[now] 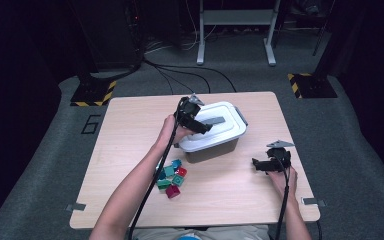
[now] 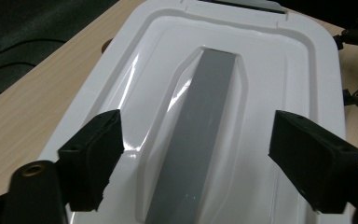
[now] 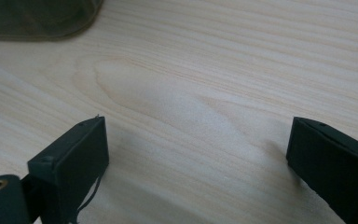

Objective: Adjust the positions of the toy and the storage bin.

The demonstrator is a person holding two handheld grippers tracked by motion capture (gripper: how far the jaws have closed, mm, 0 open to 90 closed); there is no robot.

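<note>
Over the white lid (image 2: 279, 70) of the box (image 1: 215, 147) mid-table | left gripper (image 2: 196, 154) is straddling the grey handle (image 2: 200, 130), jaws apart, not touching | right gripper (image 3: 198, 154) is hovering wide over bare table (image 3: 205, 60) | advice: centre on handle, lower, then squeeze squarely.

Wooden table (image 1: 130, 130): lidded box (image 1: 227, 142), coloured blocks (image 1: 172, 176).
</note>
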